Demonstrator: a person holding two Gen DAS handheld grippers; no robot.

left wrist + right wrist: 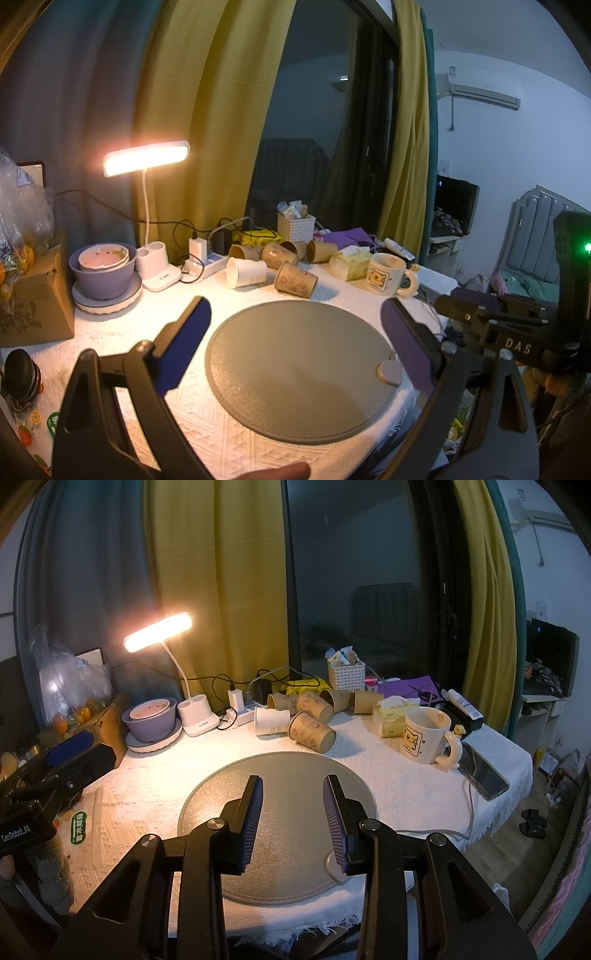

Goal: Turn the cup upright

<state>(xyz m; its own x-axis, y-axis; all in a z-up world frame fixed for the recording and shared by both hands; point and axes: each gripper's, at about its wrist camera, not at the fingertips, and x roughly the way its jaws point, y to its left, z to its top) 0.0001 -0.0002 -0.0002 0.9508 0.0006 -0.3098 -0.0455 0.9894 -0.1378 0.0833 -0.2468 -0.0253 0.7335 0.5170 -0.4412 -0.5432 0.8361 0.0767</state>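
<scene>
Five brown paper cups, one white cup, one mug, one mat

Holding left gripper above round grey mat, jaws spread wide, nothing between pads. Showing paper cups lying on sides behind mat: white cup, patterned brown cup just beside it, more brown ones further back. Standing upright: bear mug, near tissue pack. Glowing desk lamp far left. Catching right gripper at right edge, jaw state unclear.
</scene>
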